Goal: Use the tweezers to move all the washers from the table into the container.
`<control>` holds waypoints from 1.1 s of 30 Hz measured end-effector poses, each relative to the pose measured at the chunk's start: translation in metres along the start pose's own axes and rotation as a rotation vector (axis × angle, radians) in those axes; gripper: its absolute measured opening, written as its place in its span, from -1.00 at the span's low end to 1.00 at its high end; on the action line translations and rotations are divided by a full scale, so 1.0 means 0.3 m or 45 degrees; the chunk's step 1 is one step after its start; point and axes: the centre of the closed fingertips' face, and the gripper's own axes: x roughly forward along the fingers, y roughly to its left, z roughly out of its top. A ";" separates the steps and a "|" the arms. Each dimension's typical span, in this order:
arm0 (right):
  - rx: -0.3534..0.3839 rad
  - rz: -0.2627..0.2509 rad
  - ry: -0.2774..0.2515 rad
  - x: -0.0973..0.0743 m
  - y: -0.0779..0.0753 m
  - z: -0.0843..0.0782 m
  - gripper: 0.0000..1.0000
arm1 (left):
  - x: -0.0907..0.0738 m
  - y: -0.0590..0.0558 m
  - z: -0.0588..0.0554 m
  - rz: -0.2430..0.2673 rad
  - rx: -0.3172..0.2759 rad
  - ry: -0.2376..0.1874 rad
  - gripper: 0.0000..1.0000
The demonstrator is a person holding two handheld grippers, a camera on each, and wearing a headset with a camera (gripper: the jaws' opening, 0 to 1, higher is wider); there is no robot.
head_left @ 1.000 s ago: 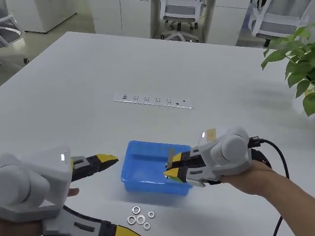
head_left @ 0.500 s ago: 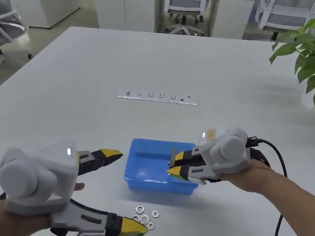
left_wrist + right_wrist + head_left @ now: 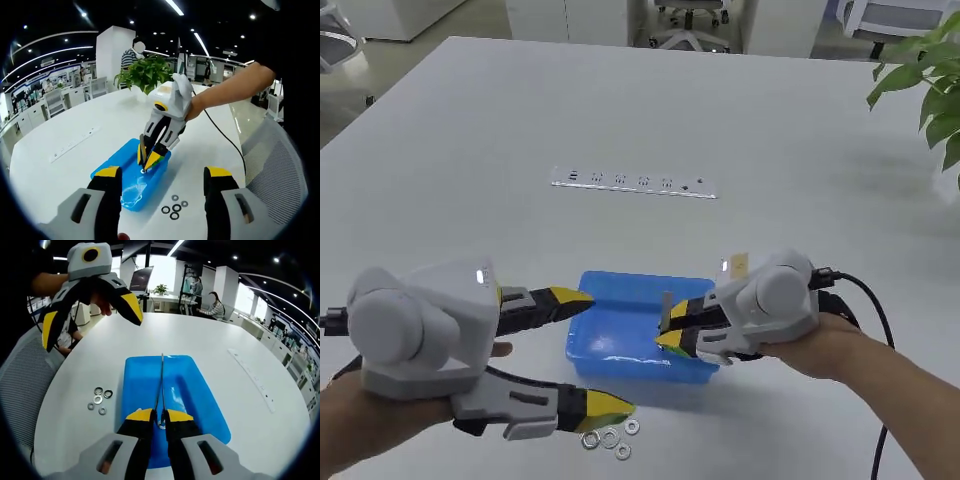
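- The tweezers [image 3: 161, 385] lie with their long axis in line with the right gripper's jaws. They point left along the length of the blue container [image 3: 200, 390], with the tips over its inside.
- The right gripper [image 3: 160, 417] is clenched on the tweezers' rear end, its jaws almost together, at the container's right end.
- The left gripper [image 3: 605, 352] is spread wide and holds nothing. It is at the container's near left corner.
- The washers [image 3: 610, 438] lie in a small cluster on the table [image 3: 770, 150], just near of the container, beside the left gripper's nearer jaw.
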 end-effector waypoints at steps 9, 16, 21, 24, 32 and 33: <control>0.013 0.000 -0.002 0.004 0.002 -0.006 -0.78 | 0.059 0.067 0.021 0.000 0.053 0.005 0.09; 0.020 0.003 -0.008 0.008 0.001 -0.010 -0.78 | 0.099 0.098 0.026 -0.035 0.107 0.025 -0.17; 0.012 0.004 -0.006 0.008 0.003 -0.009 -0.78 | 0.133 0.119 0.018 -0.055 0.135 0.044 -0.36; 0.007 0.004 -0.007 0.009 0.003 -0.010 -0.78 | 0.152 0.130 0.016 -0.064 0.153 0.051 -0.45; -0.010 0.009 -0.008 0.007 0.003 -0.012 -0.78 | 0.200 0.142 0.015 -0.116 0.176 0.065 -0.56; -0.014 0.011 -0.009 0.008 0.003 -0.012 -0.78 | 0.206 0.143 0.014 -0.123 0.179 0.068 -0.57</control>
